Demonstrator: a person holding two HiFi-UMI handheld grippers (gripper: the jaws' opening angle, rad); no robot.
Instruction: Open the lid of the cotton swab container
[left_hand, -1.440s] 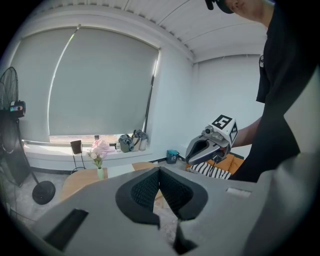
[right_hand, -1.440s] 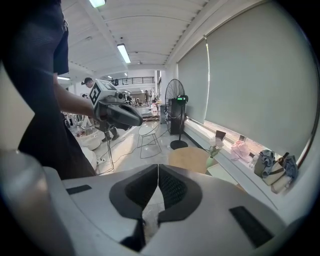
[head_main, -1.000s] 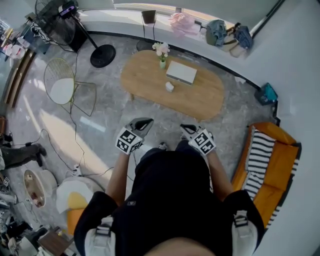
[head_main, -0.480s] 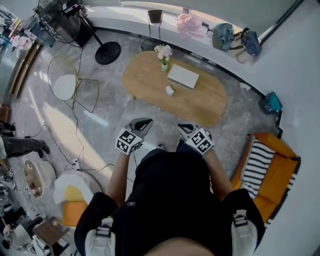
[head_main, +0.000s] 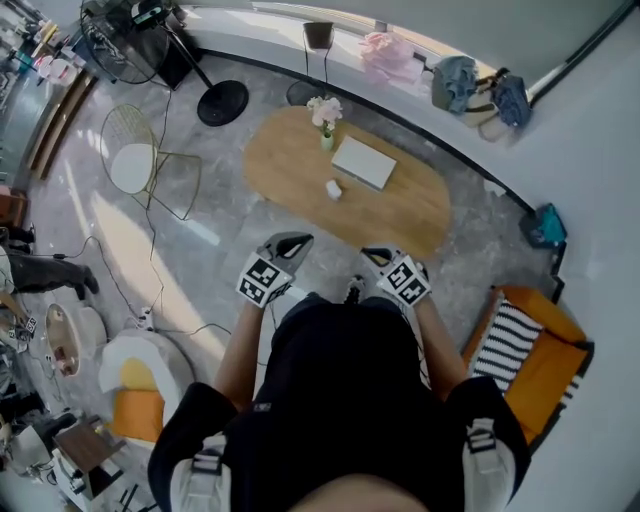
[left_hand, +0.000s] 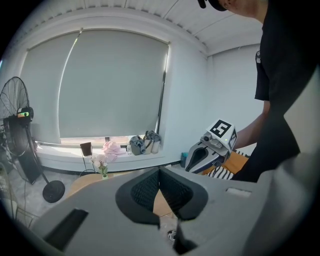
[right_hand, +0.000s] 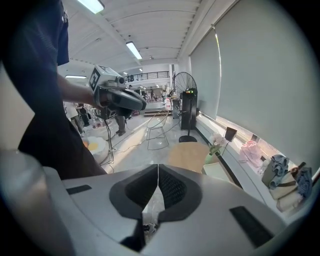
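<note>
A small white container (head_main: 333, 189) stands on the oval wooden table (head_main: 290, 160), in front of a flat white box (head_main: 364, 162) and a vase of flowers (head_main: 325, 115). My left gripper (head_main: 296, 240) and right gripper (head_main: 372, 254) are held in front of the person's body, short of the table's near edge and well apart from the container. Both are shut with nothing between the jaws, as the left gripper view (left_hand: 160, 171) and the right gripper view (right_hand: 158, 169) show. The container is hidden in both gripper views.
A standing fan (head_main: 205, 90) and a wire chair (head_main: 135, 165) are at the left of the table. An orange sofa with a striped cushion (head_main: 520, 350) is at the right. Cables (head_main: 130, 290) run over the floor, and bags (head_main: 480, 85) lie on the window ledge.
The person has stepped toward the table, so the room slides in the head view. Both grippers stay shut and empty in front of the body.
</note>
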